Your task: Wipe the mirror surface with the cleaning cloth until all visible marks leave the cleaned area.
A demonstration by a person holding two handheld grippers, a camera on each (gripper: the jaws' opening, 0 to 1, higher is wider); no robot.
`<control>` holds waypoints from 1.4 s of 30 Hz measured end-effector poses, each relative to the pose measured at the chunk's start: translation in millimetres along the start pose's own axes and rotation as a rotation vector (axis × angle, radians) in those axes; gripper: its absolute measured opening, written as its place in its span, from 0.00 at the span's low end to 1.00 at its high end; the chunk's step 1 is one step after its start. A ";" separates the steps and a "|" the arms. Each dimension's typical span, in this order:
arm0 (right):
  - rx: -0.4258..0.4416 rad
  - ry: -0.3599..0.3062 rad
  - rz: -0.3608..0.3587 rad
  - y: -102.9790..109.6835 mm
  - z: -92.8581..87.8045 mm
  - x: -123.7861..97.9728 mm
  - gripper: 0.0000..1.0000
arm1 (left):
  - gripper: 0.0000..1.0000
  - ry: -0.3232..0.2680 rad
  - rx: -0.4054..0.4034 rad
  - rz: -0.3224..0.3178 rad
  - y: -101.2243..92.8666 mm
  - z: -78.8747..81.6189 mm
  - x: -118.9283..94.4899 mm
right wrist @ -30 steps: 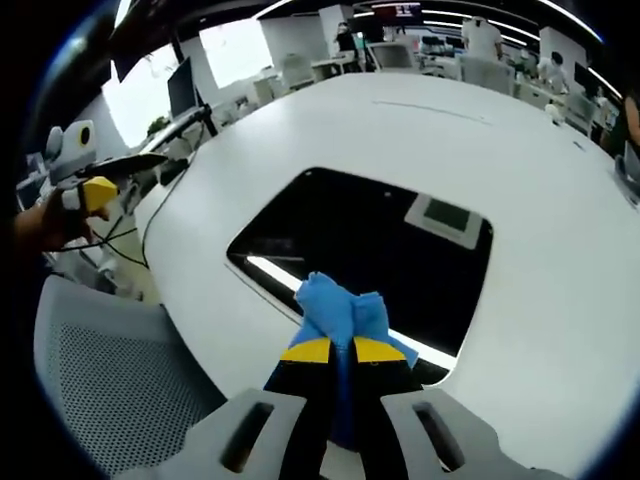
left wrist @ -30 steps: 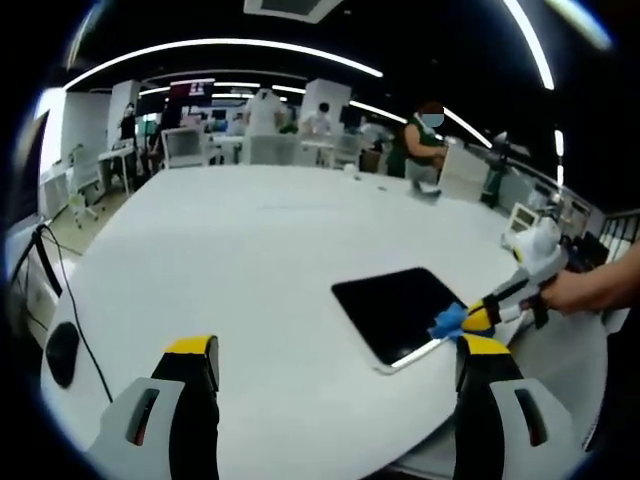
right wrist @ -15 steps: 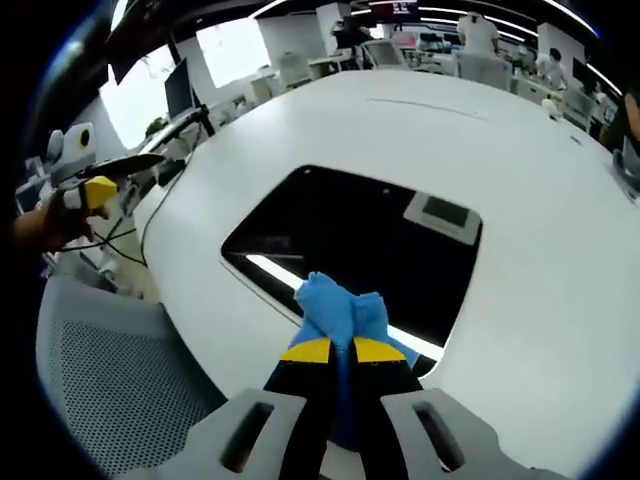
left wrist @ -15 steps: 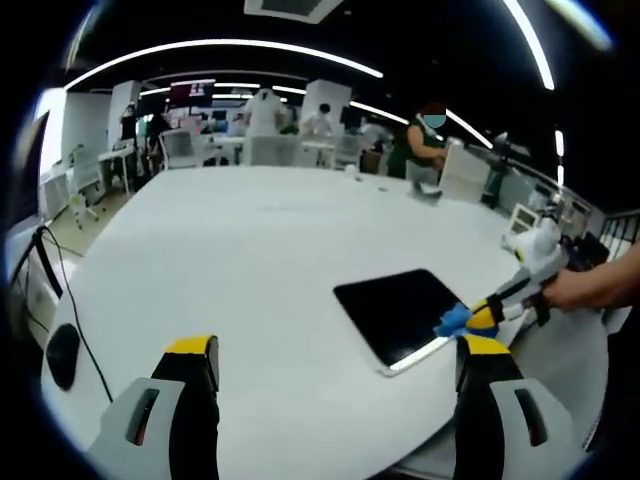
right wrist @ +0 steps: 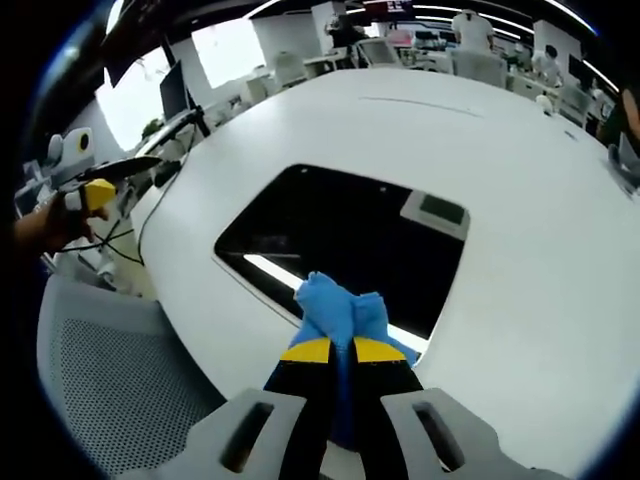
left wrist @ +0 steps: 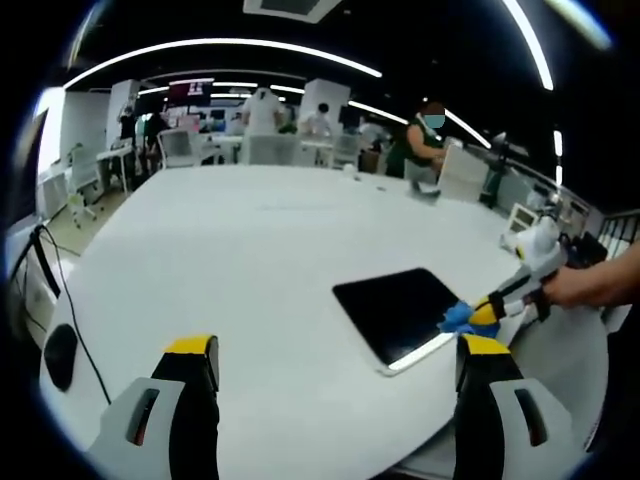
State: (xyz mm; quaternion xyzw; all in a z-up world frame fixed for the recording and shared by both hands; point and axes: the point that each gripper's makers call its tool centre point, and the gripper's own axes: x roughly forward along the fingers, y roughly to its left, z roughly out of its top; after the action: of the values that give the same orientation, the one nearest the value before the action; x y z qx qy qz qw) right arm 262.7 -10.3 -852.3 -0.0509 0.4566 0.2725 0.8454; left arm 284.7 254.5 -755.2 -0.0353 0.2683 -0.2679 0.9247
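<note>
A dark rectangular mirror [right wrist: 340, 245] lies flat on the white table [right wrist: 520, 210], reflecting ceiling lights. My right gripper [right wrist: 342, 350] is shut on a blue cleaning cloth [right wrist: 338, 308], which rests on the mirror's near edge. In the left gripper view the mirror [left wrist: 400, 310] sits right of centre, and the right gripper [left wrist: 484, 313] with the blue cloth [left wrist: 458, 318] touches its right corner, held by a person's hand [left wrist: 580, 288]. My left gripper [left wrist: 335, 365] stands open above the table with nothing between its yellow-tipped fingers.
A grey mesh chair [right wrist: 110, 370] stands by the table edge below the mirror. Black cables [left wrist: 70, 320] and a dark mouse-like object [left wrist: 60, 352] lie at the table's left edge. Desks, chairs and people fill the far background [left wrist: 270, 125].
The cloth has slid slightly along the mirror's edge toward its right corner; in the right gripper view the mirror has shifted a little left. The left gripper has stayed put.
</note>
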 end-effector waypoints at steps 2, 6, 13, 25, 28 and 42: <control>0.001 0.002 0.000 -0.8 -0.3 -0.5 0.01 | 0.99 0.001 0.000 0.000 0.3 -0.3 -0.3; 0.015 0.008 -0.003 -6.2 -2.2 -3.3 0.01 | 0.99 0.004 -0.002 0.004 1.6 -1.5 -0.8; 0.030 0.007 -0.009 -10.5 -3.7 -5.0 0.01 | 0.99 0.003 -0.012 0.005 3.7 -6.1 0.3; 0.062 0.026 -0.023 -17.0 -5.6 -7.7 0.01 | 0.98 -0.003 -0.018 -0.005 2.9 -6.8 1.8; 0.068 0.025 -0.025 -18.6 -6.0 -8.3 0.01 | 0.98 -0.003 -0.019 -0.004 4.0 -5.8 2.1; 0.100 0.040 -0.051 -19.8 -4.2 -6.8 0.01 | 0.99 -0.009 -0.015 -0.017 6.1 -4.2 2.5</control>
State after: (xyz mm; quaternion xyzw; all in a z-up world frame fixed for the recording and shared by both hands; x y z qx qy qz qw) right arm 266.7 -31.3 -852.5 -0.0256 0.4848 0.2269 0.8443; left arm 287.2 258.8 -761.3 -0.0457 0.2659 -0.2735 0.9233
